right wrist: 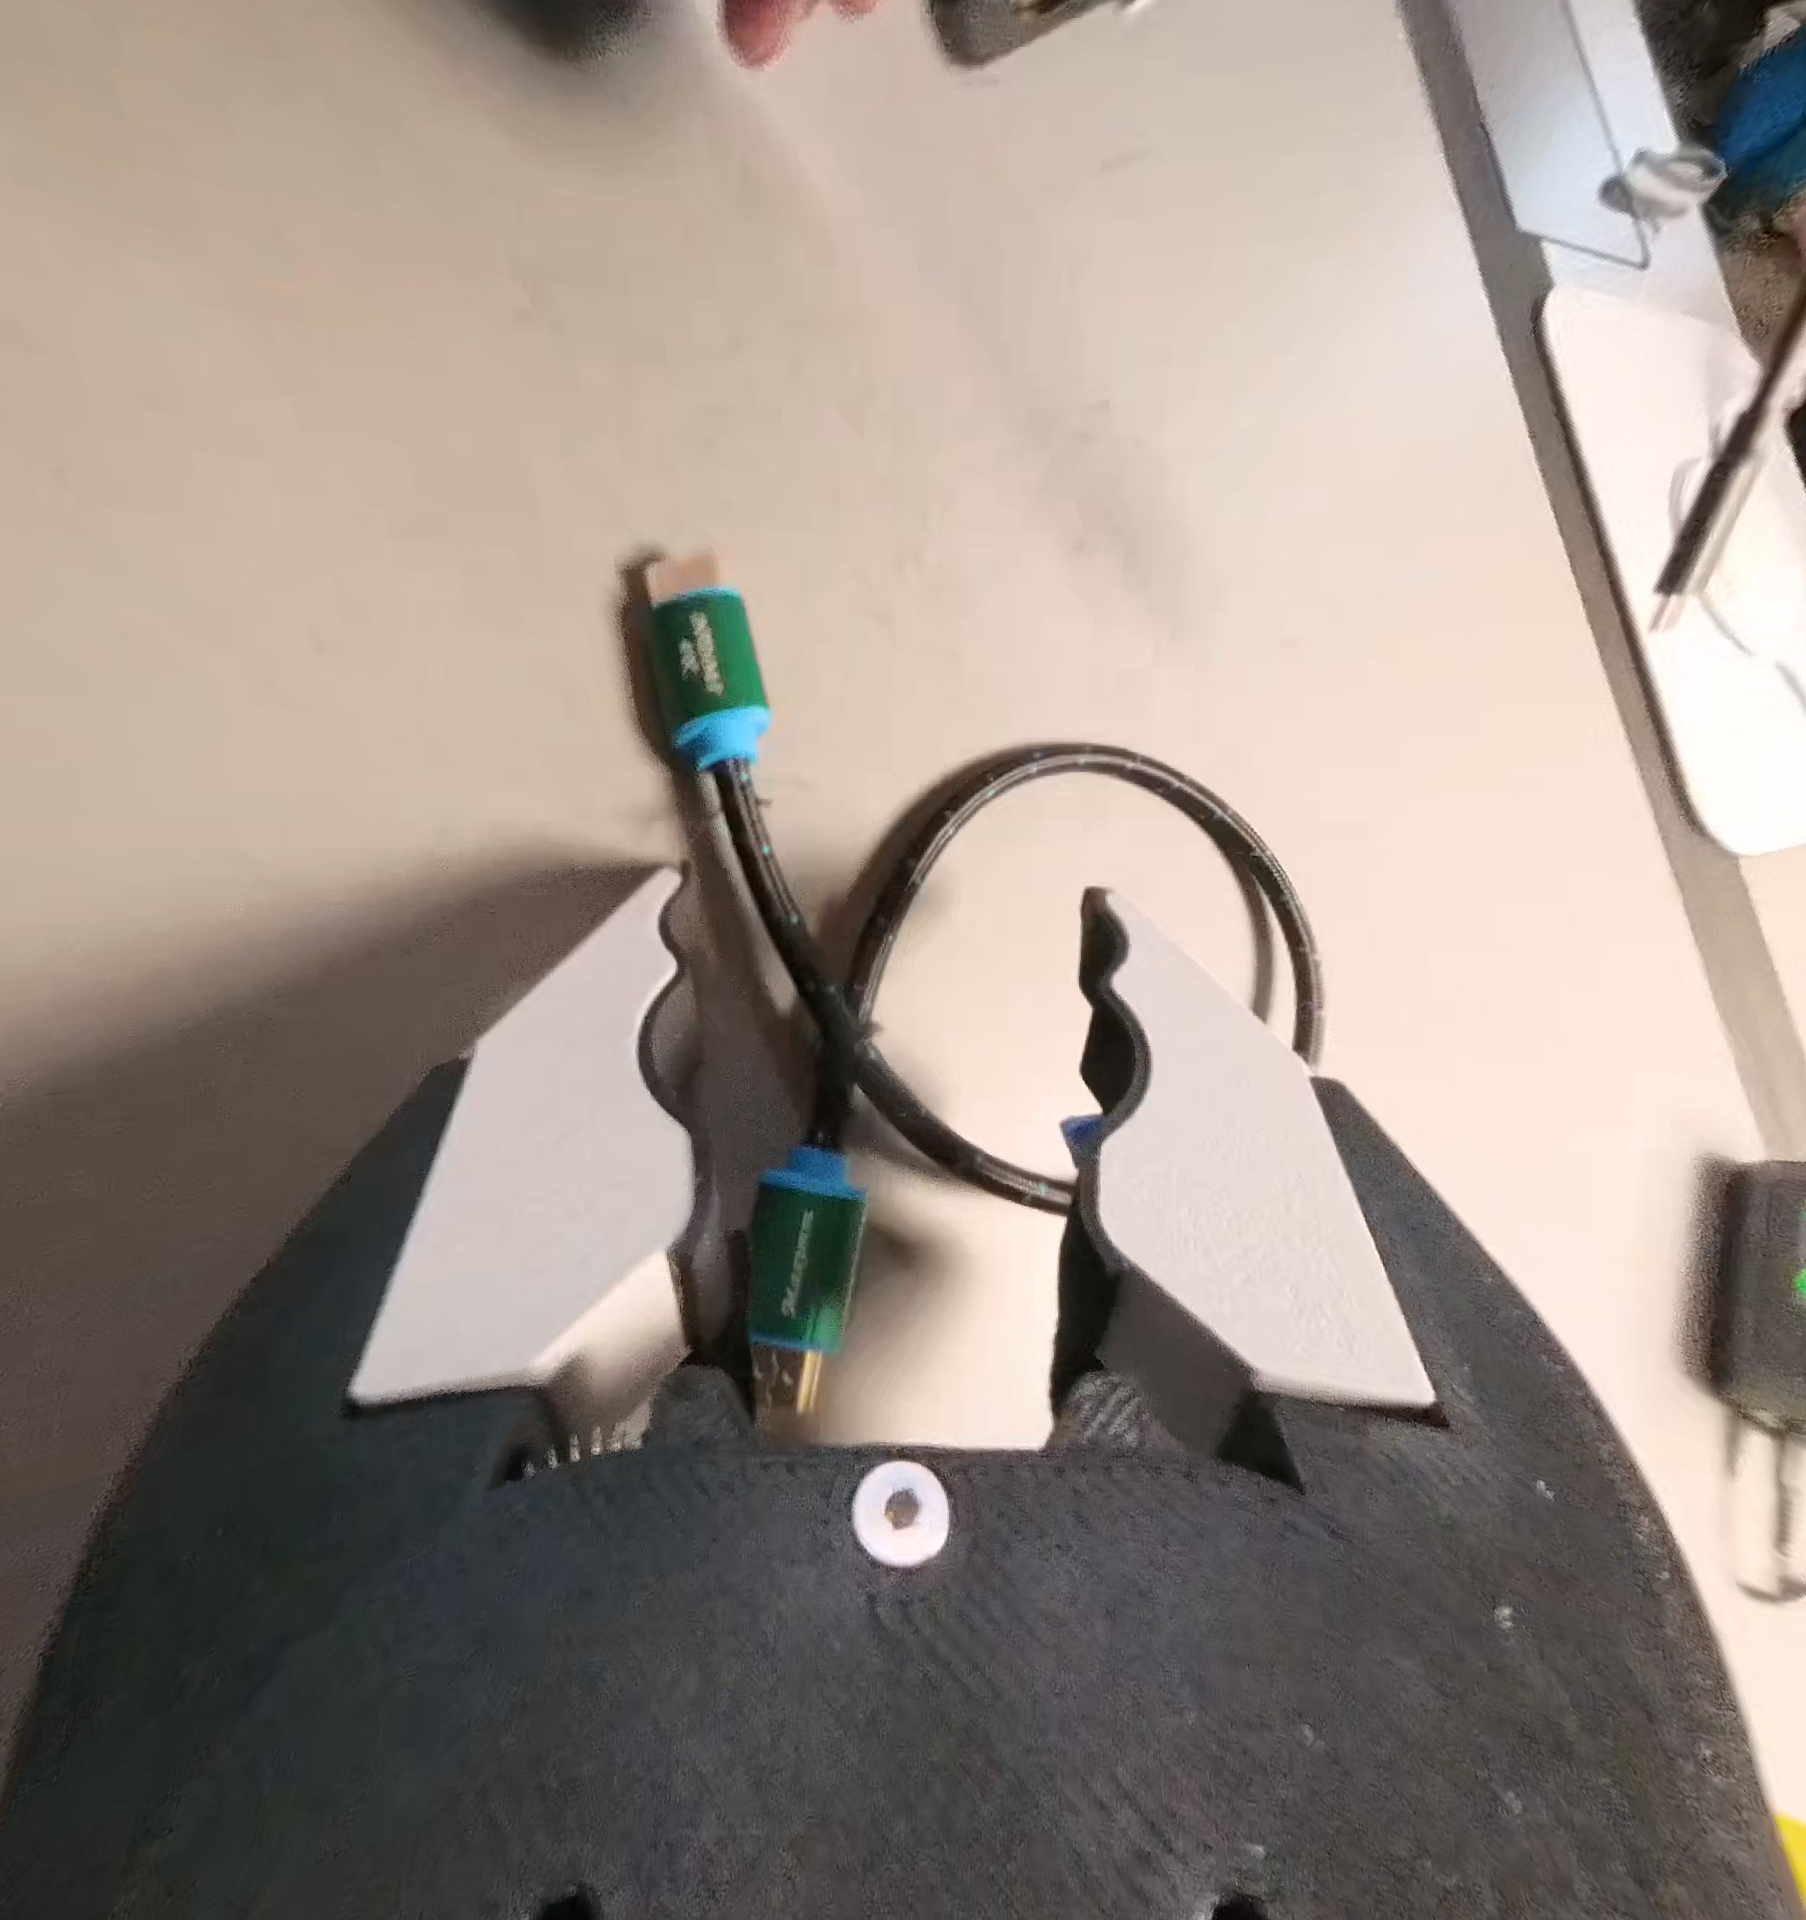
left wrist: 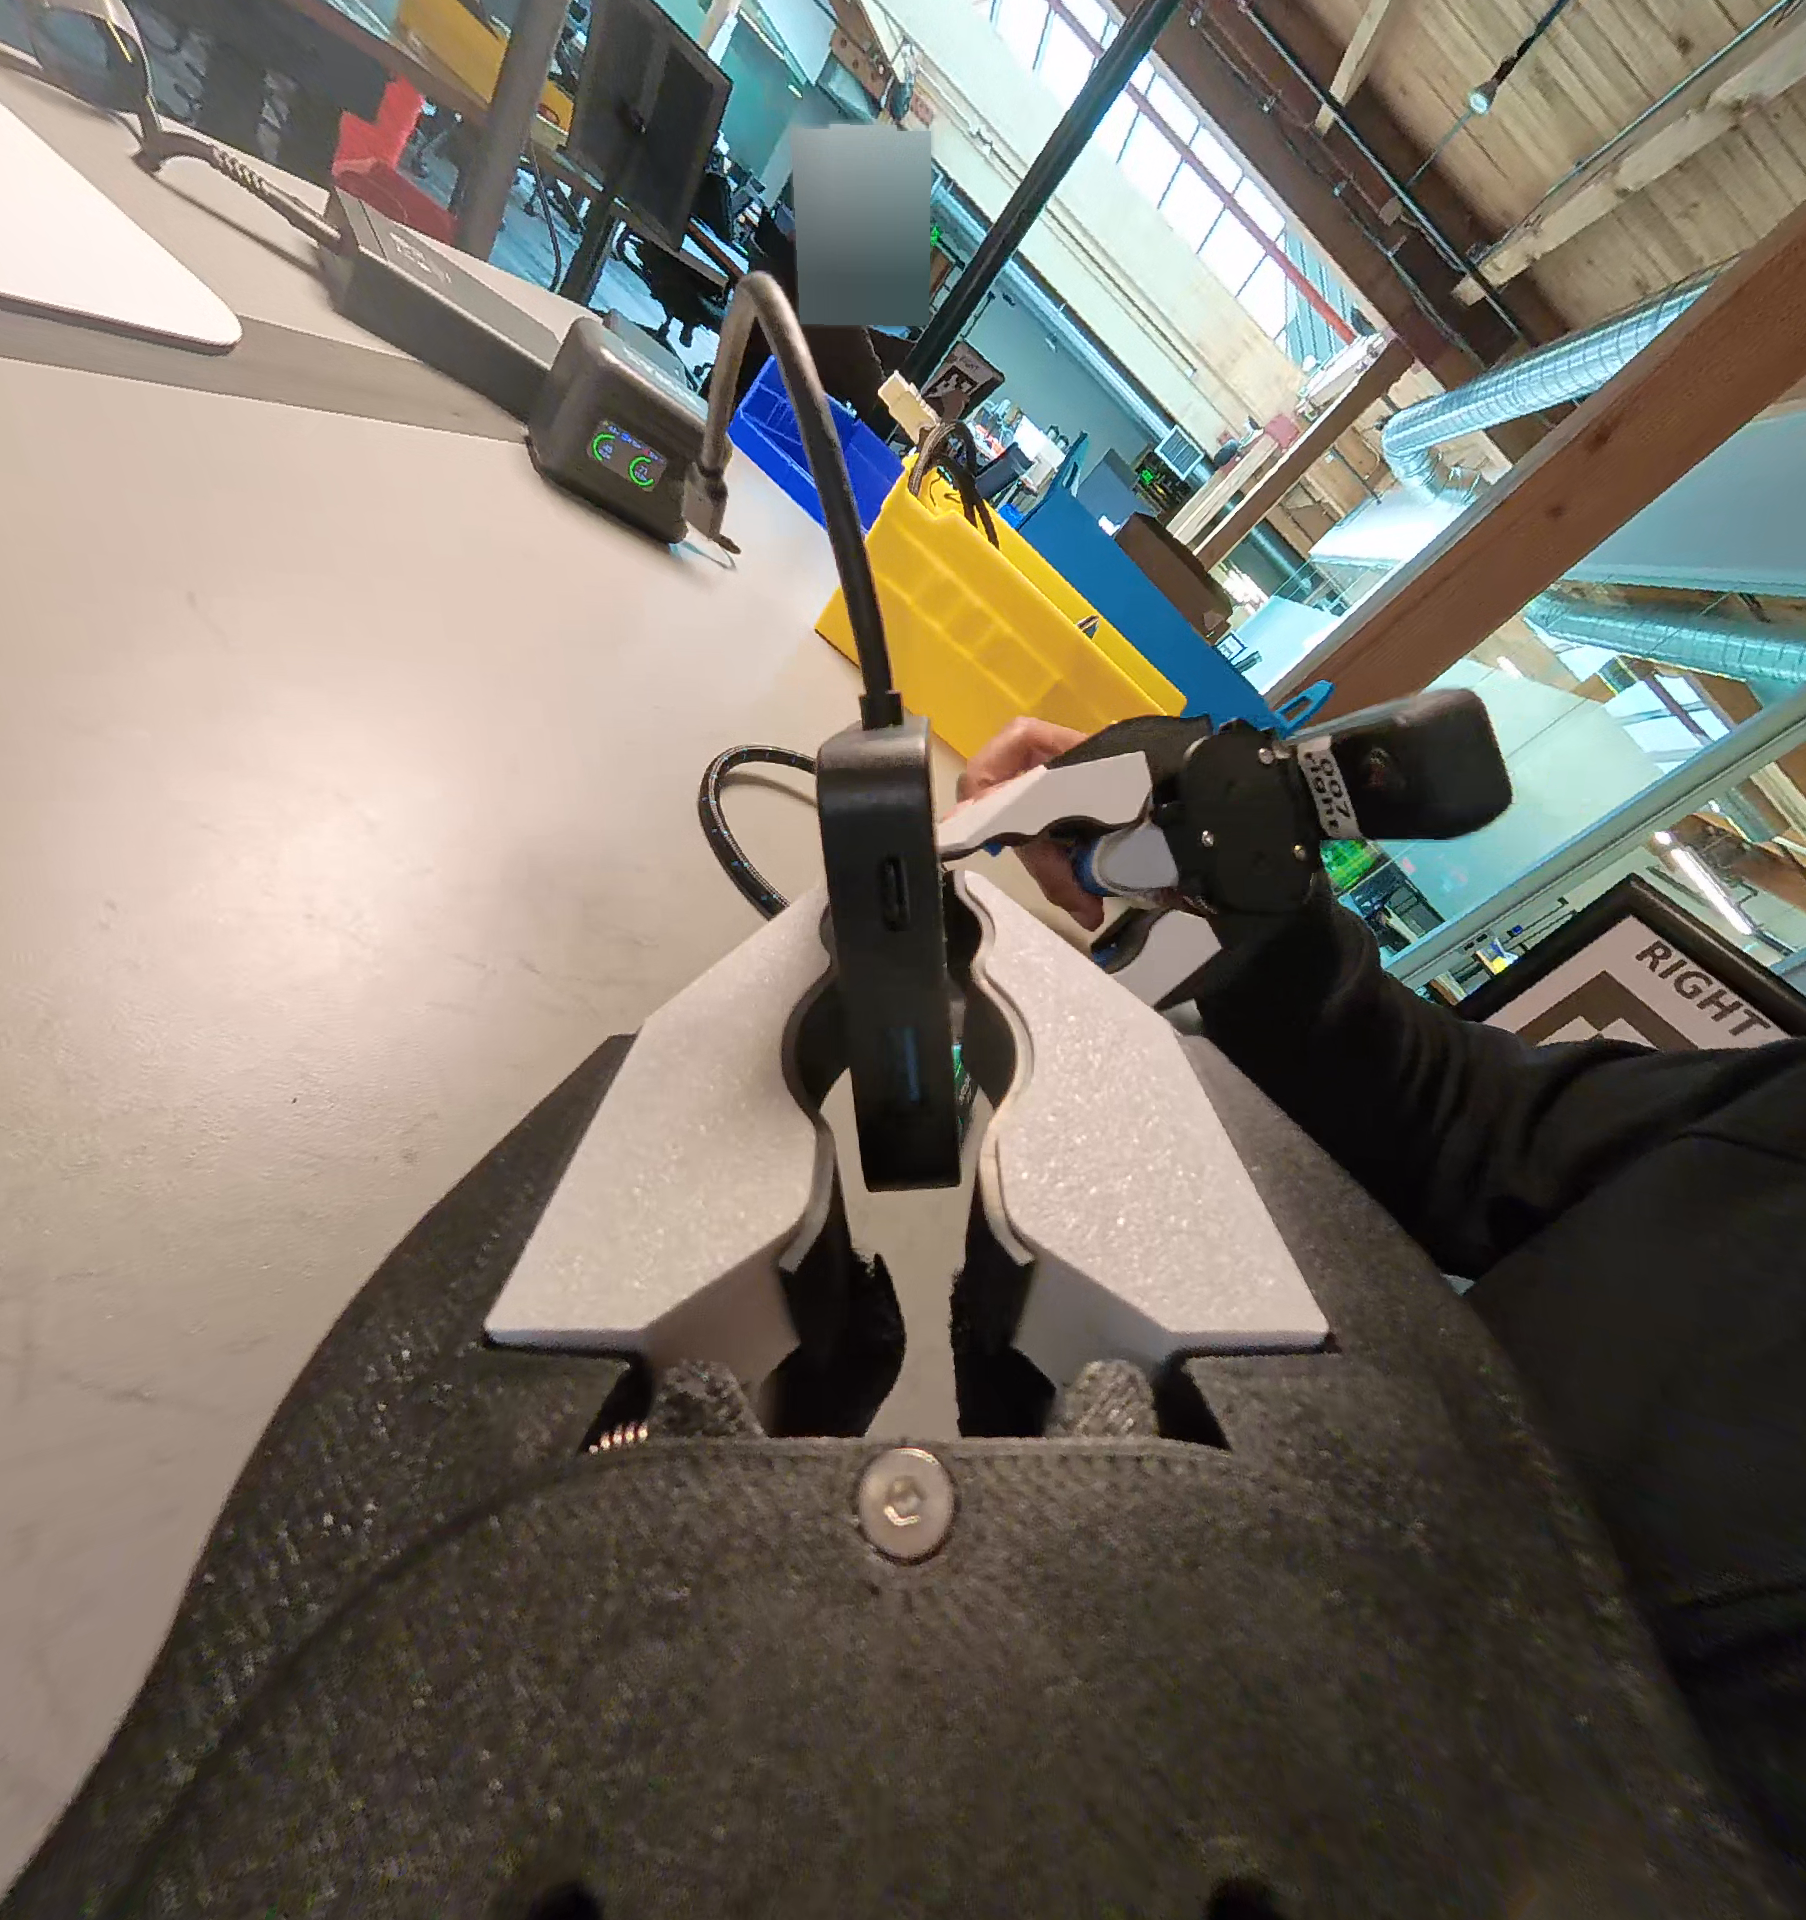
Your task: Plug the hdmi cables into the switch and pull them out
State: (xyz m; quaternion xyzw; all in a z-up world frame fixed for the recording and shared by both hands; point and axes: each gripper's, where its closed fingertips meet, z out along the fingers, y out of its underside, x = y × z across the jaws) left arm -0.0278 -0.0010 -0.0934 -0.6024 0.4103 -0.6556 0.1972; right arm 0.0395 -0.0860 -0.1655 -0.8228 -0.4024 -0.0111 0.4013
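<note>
Left gripper (left wrist: 904, 1049) pinches black switch (left wrist: 883, 935) mid-frame — right gripper (right wrist: 883, 1049) spread wide, hdmi cable (right wrist: 826, 1039) lying between fingers.

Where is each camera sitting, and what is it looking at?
Left wrist view: sits on the left gripper, looks along the table; its fingers clamp the black switch; the right gripper, a hand and a dark sleeve show.
Right wrist view: sits on the right gripper, looks down at the HDMI cable on the table, fingers apart.
Shared: the cable's loop, the table, the small black box with green lights.
</note>
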